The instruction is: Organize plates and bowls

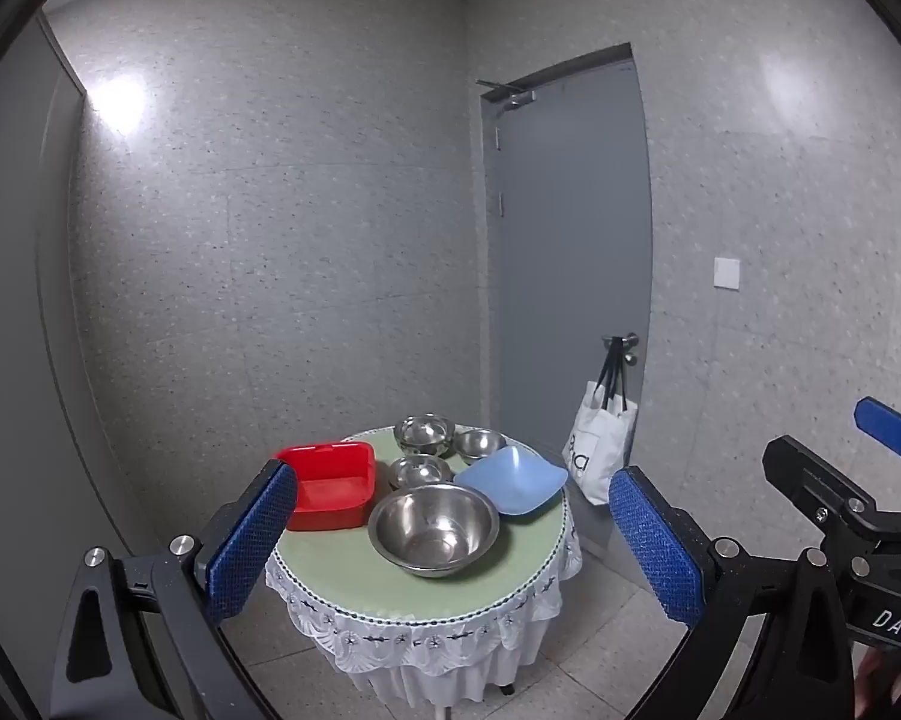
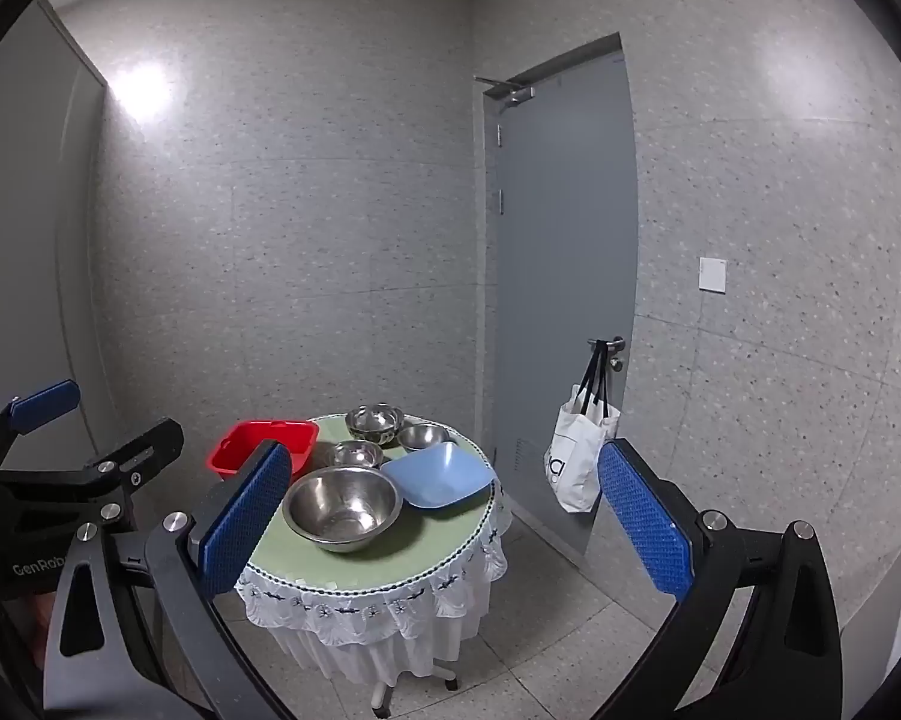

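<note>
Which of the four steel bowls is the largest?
The front steel bowl, nearest the grippers; the other three behind it are clearly smaller.

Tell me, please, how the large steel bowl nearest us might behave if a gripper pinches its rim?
The large steel bowl looks rigid and shiny, so the pads may slip. Its rounded base suggests rocking when nudged. It appears empty, so probably light.

We look from both wrists, side by side and well back, slightly downward at the round table [image 1: 528, 570] [image 2: 450, 540]; both views share it, its dishes, and the grey door [image 1: 570, 252] [image 2: 564, 252] behind.
</note>
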